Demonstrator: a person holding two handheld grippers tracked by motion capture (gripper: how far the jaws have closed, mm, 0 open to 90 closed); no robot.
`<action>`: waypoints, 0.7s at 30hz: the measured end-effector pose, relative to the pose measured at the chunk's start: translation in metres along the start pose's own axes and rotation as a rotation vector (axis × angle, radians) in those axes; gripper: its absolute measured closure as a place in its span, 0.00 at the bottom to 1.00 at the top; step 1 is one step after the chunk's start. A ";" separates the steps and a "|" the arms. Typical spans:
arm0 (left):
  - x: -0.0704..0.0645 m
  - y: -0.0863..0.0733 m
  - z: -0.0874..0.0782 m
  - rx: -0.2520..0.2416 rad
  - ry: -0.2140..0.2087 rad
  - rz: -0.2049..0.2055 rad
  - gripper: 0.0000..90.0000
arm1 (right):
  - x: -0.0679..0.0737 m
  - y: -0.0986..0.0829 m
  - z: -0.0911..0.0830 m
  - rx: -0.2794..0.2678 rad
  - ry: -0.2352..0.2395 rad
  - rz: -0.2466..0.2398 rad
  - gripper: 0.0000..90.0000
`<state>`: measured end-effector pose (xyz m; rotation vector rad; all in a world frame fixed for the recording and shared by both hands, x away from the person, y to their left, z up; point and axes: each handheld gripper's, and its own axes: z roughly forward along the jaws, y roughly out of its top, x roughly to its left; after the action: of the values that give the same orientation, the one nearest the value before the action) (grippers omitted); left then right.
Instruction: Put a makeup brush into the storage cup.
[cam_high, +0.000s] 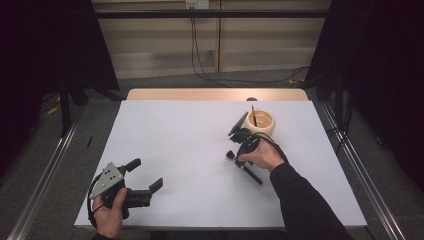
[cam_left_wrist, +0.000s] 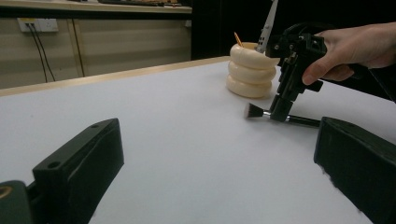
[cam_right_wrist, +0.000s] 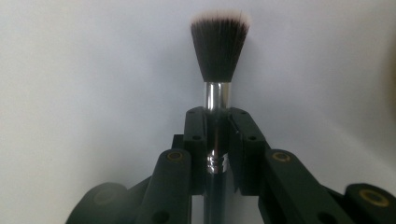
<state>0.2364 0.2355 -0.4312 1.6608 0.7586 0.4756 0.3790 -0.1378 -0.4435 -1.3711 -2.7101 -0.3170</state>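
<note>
A makeup brush (cam_high: 251, 175) with a black handle, silver ferrule and dark bristles (cam_right_wrist: 218, 46) lies on the white table (cam_high: 175, 135). My right gripper (cam_high: 240, 159) points down at it and is shut on the ferrule, with the fingers (cam_right_wrist: 194, 130) pressing from both sides. Just behind it stands a cream ringed holder (cam_high: 261, 122) with a thin stick (cam_high: 254, 115) in it. My left gripper (cam_high: 146, 174) rests open at the table's front left, holding nothing. In the left gripper view, the brush (cam_left_wrist: 256, 111), the right gripper (cam_left_wrist: 280, 112) and the holder (cam_left_wrist: 250, 72) sit beyond its spread jaws.
A wooden strip (cam_high: 215, 94) runs along the table's far edge. Metal rails (cam_high: 45, 175) lie on the floor at both sides. Cables (cam_high: 200, 65) hang down the back wall. Dark curtains stand left and right.
</note>
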 end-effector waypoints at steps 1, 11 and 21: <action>0.000 0.000 0.000 -0.002 0.001 -0.004 0.02 | 0.000 -0.001 -0.001 -0.002 0.000 -0.006 0.87; 0.001 0.000 0.000 -0.008 0.007 -0.002 0.02 | -0.001 -0.007 -0.014 -0.071 0.023 -0.022 0.87; 0.001 0.000 0.000 0.000 0.005 -0.001 0.02 | -0.001 -0.016 -0.024 -0.136 0.043 -0.020 0.87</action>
<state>0.2366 0.2362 -0.4314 1.6595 0.7627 0.4796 0.3665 -0.1536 -0.4226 -1.3533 -2.7128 -0.5348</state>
